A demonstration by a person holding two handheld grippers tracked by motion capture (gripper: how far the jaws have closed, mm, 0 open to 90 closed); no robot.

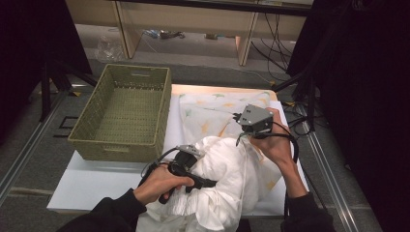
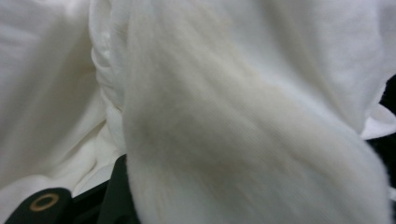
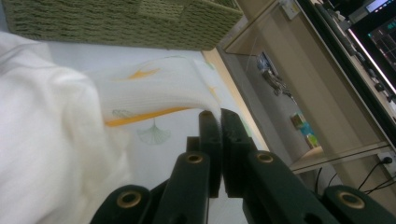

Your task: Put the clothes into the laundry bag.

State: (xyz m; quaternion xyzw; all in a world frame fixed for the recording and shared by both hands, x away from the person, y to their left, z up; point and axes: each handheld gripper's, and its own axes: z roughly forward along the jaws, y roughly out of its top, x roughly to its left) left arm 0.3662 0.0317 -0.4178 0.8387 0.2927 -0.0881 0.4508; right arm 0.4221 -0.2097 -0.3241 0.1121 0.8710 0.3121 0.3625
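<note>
Woven basket (image 1: 123, 113) at far left of worktop (image 1: 92, 181), nothing inside. Left hand-held gripper (image 1: 189, 162) pushed into near-left side of bunched white cloth (image 1: 227, 169); cloth draped over the jaws, whether apart or clamped impossible to tell. White cloth heaped at near centre, overlapping patterned cloth (image 1: 212, 113) spread flat beyond it. Right hand-held gripper (image 3: 218, 119) raised at right, jaws pressed together on a fold of the patterned cloth. Shelving (image 1: 193, 21) and cables beyond far edge.
</note>
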